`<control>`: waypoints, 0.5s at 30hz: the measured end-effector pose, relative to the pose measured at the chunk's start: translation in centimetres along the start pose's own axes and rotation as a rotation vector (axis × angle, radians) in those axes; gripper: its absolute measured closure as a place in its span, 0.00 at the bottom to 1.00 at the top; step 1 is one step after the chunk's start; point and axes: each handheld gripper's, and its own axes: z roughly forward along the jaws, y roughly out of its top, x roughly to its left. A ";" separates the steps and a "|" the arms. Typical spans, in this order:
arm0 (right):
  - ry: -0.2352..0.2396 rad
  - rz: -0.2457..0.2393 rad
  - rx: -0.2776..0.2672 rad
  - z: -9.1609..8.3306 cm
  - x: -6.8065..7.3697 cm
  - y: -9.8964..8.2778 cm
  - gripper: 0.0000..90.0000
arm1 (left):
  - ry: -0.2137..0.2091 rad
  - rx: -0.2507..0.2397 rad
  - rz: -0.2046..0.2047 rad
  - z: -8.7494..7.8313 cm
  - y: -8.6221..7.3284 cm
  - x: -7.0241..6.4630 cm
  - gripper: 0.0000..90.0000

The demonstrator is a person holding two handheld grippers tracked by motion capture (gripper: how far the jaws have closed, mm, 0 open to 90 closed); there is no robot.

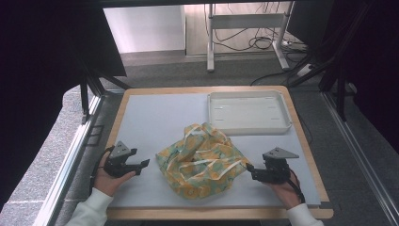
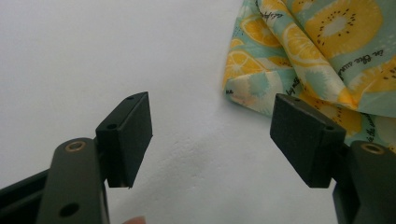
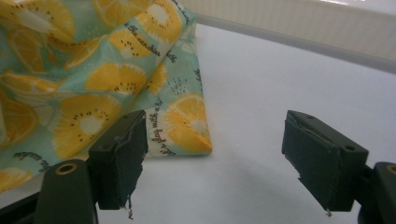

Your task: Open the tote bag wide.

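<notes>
Evidently a fold is coming: on the table mat (image 1: 155,113), the crumpled fruit-print cloth (image 1: 200,160) lies mid-table before the white tray (image 1: 248,113), flanked by left gripper (image 1: 139,167) and right gripper (image 1: 250,170), jaws spread, empty, aimed at its edges.

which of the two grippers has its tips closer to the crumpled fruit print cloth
The right gripper: in the high view its tips reach the edge of the cloth, while the left gripper sits with a strip of bare mat between its tips and the fabric. Both stand open, holding nothing.
</notes>
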 end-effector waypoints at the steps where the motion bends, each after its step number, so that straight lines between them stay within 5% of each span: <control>1: 0.000 -0.001 -0.003 0.0 0.0 0.0 0.25 | 0.000 0.000 0.000 0.0 0.0 0.0 0.33; 15: 0.005 0.004 -0.007 -0.2 -0.3 0.0 0.26 | -0.003 -0.023 -0.010 -0.4 0.1 -0.1 0.33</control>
